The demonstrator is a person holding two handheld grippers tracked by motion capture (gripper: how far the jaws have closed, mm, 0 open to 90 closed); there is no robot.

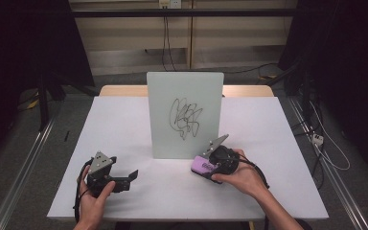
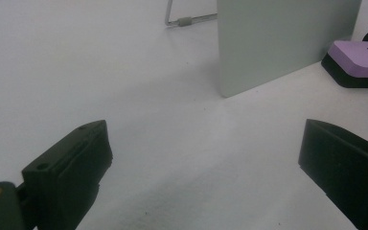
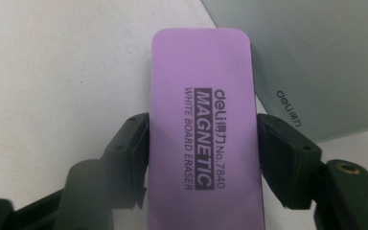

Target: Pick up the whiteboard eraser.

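A pale whiteboard (image 1: 184, 112) stands upright in the middle of the table, with a black scribble (image 1: 187, 117) on its face. At its lower right corner lies a purple whiteboard eraser (image 1: 202, 166) with a black base. My right gripper (image 1: 210, 165) is shut on the eraser (image 3: 203, 129), one black pad pressed against each long side. My left gripper (image 1: 133, 175) rests at the front left of the table, jaws wide open with nothing between its fingers (image 2: 72, 167). The left gripper view has the board's lower corner (image 2: 278, 43) and the eraser (image 2: 357, 60) farther off.
White table top (image 1: 124, 124) with bare space on both sides of the board. A wire stand leg (image 2: 187, 20) props the board from behind. Dark curtains, floor rails and cables surround the table.
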